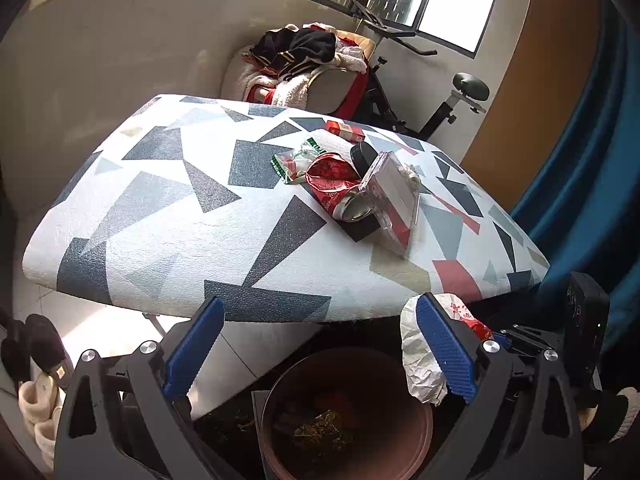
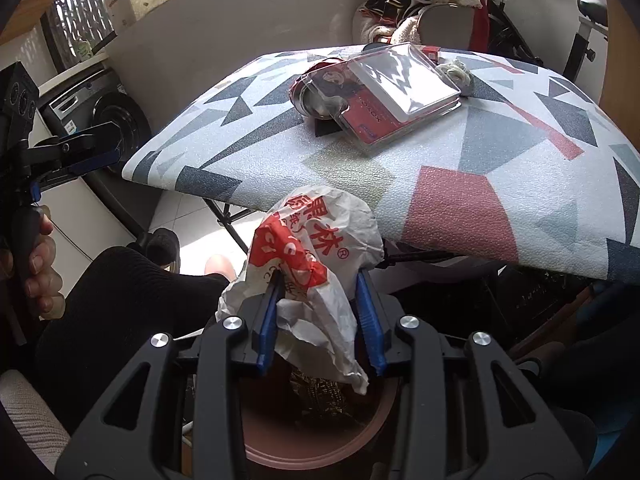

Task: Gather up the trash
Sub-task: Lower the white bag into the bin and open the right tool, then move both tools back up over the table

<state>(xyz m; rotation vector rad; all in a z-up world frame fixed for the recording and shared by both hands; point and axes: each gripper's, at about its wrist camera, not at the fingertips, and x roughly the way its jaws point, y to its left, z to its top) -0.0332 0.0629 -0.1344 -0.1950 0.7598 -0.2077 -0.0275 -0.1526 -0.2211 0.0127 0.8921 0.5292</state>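
My right gripper [image 2: 320, 280] is shut on a crumpled white and red paper wrapper [image 2: 316, 248] and holds it just above a brown round bin [image 2: 376, 432] below the table edge. The wrapper also shows in the left wrist view [image 1: 420, 356], beside my left gripper's right finger. My left gripper [image 1: 320, 320] is open and empty, above the same bin [image 1: 416, 416], which holds some trash. On the patterned table [image 1: 160, 216] lie a crushed red can [image 1: 336, 184], a clear plastic package [image 1: 394, 200], a green-white wrapper [image 1: 296, 160], a red box [image 1: 346, 130] and a black lid [image 1: 362, 156].
A chair piled with clothes [image 1: 312, 64] and an exercise bike [image 1: 440, 104] stand behind the table. A blue curtain [image 1: 592, 160] hangs at the right. Slippers [image 1: 40, 360] lie on the floor at the left. A washing machine [image 2: 108, 120] stands left of the table.
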